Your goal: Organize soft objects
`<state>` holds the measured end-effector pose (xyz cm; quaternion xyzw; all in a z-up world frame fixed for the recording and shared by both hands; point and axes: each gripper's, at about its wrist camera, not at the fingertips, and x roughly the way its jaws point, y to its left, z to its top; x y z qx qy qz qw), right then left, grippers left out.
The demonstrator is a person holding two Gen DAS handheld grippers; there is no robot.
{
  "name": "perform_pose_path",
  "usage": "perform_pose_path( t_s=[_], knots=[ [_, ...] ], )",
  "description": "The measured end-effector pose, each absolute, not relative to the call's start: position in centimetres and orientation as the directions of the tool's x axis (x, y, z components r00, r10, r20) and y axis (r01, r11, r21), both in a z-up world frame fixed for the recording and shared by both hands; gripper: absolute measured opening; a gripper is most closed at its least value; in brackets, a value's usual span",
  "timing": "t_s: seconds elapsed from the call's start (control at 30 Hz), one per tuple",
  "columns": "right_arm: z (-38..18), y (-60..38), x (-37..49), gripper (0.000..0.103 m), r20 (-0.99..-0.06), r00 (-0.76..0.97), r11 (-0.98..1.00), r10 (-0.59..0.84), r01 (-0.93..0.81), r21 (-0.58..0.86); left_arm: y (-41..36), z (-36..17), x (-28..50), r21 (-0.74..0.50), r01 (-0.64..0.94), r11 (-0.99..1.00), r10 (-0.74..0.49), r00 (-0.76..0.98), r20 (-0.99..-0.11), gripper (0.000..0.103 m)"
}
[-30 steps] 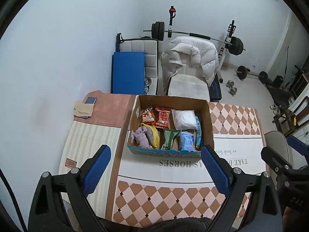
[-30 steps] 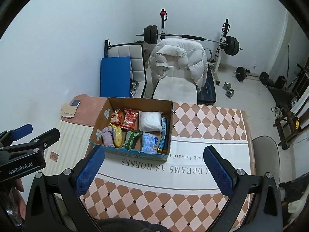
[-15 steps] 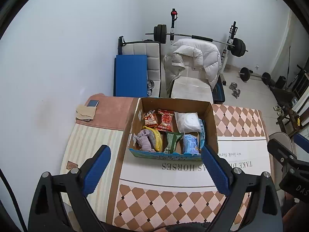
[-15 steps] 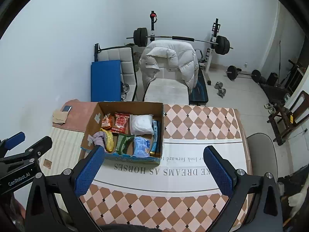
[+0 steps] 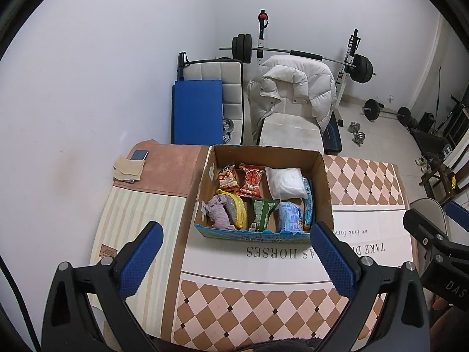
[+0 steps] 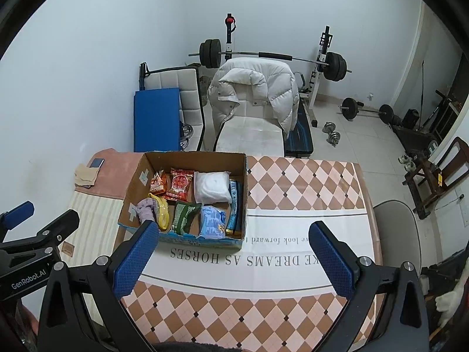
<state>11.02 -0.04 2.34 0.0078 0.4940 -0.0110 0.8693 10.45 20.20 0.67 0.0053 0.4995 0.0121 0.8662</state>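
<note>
An open cardboard box (image 5: 325,187) stands on the table and holds several soft things: a purple cloth (image 5: 218,212), a yellow pouch (image 5: 239,209), red snack bags (image 5: 250,179), a white padded pack (image 5: 285,183), a green bag (image 5: 261,212) and a blue pack (image 5: 290,215). The box also shows in the right wrist view (image 6: 244,193). My left gripper (image 5: 236,256) is open and empty, high above the table in front of the box. My right gripper (image 6: 231,253) is open and empty, to the right of the left one.
The table has a checked cloth with printed words (image 5: 366,193) and striped and pink mats (image 5: 137,211). A phone and folded cloth (image 5: 130,167) lie at the far left. A chair with a white jacket (image 5: 293,99), a blue mat (image 5: 196,111) and a barbell rack (image 5: 293,55) stand behind.
Both grippers have drifted slightly; the box has shifted a little in both views. Both stay open and empty.
</note>
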Motion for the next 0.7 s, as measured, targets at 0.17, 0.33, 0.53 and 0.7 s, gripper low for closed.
perform_pose_path(
  t_s=[0.17, 0.33, 0.53, 0.7],
  knots=[
    [2.36, -0.27, 11.05, 0.103, -0.858, 0.514, 1.000, -0.010, 0.029, 0.005, 20.07, 0.63, 10.51, 0.025, -0.011, 1.000, 0.027, 0.499, -0.866, 0.103],
    [2.36, -0.40, 11.03, 0.103, -0.859, 0.511, 1.000, -0.010, 0.027, 0.004, 20.09, 0.60, 10.49, 0.020, -0.015, 1.000, 0.025, 0.496, -0.868, 0.103],
    [2.44, -0.61, 10.95, 0.103, -0.859, 0.512, 1.000, -0.018, 0.029, -0.003, 20.17, 0.52, 10.70, 0.023, -0.010, 1.000, 0.025, 0.495, -0.869, 0.103],
    [2.52, -0.64, 10.97, 0.103, -0.859, 0.512, 1.000, -0.017, 0.026, -0.004, 20.20, 0.48, 10.78, 0.020, -0.008, 1.000, 0.021, 0.492, -0.870, 0.103]
  ],
)
